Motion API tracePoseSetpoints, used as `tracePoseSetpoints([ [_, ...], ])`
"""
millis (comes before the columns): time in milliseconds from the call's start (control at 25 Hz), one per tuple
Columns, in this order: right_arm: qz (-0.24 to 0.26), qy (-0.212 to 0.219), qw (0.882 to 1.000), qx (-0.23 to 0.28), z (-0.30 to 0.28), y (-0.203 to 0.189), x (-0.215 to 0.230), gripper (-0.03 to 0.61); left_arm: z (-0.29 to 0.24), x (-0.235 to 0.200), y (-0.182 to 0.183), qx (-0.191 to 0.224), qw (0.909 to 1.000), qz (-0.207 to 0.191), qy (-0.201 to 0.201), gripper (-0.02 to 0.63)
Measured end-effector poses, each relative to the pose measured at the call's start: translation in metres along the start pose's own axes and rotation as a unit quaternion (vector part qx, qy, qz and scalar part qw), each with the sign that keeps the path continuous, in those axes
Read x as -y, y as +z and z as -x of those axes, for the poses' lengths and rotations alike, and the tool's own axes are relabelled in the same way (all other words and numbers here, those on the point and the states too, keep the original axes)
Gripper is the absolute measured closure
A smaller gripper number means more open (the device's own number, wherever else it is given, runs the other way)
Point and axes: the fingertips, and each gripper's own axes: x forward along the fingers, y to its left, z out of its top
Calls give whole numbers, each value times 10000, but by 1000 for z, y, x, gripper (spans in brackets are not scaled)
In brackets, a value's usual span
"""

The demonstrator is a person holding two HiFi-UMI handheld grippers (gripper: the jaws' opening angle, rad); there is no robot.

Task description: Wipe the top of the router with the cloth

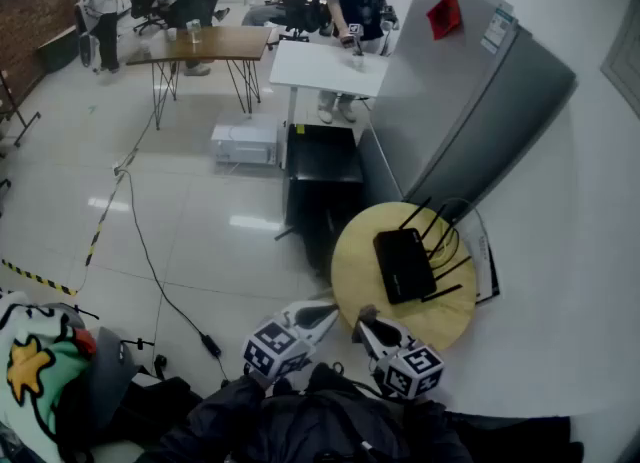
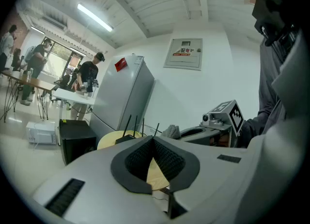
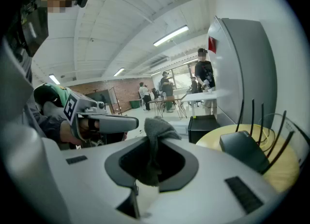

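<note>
The cloth (image 3: pixel 156 128) is being gripped between the closed jaws of the right gripper (image 1: pixel 368 326), so pickup looks done, while wiping is judged not yet begun. The router (image 1: pixel 405 264) is lying on the round table (image 1: pixel 350 276), beyond and right of those jaws, untouched. The left gripper (image 2: pixel 153 141) is being carried with jaws together, empty.
</note>
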Motion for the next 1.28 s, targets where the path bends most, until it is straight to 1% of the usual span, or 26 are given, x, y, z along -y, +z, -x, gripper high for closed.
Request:
tracePoseSetpoints([
  [240, -63, -20, 10000, 49, -47, 20, 24, 506, -16, -54, 4, -91, 9999, 42, 15, 621],
  [400, -77, -83, 9999, 52, -87, 36, 54, 506, -43, -97, 21, -91, 9999, 63, -72, 621],
  [480, -136, -117, 9998, 51, -107, 47, 74, 506, -61, -114, 34, -122, 9994, 129, -288, 620],
  [560, -206, -175, 9995, 169, -123, 61, 95, 506, -80, -123, 50, -223, 9975, 184, -642, 620],
  [640, -319, -315, 9986, 294, -136, 71, 120, 506, -105, -137, 62, -376, 9952, 109, -894, 621],
  [800, -657, -703, 9943, 461, -152, 80, 169, 506, -156, -167, 78, -622, 9909, -152, -1184, 620],
  [960, -1034, -1153, 9865, 537, -153, 85, 205, 506, -201, -181, 94, -922, 9818, -244, -1645, 620],
  [1080, -1355, -1605, 9759, 590, -150, 83, 231, 506, -235, -187, 99, -1164, 9715, -360, -2033, 620],
  [1160, -1641, -1997, 9639, 645, -150, 78, 246, 506, -256, -189, 100, -1344, 9612, -476, -2360, 620],
  [1280, -2068, -2587, 9410, 696, -157, 64, 266, 506, -281, -196, 100, -1647, 9417, -560, -2880, 620],
])
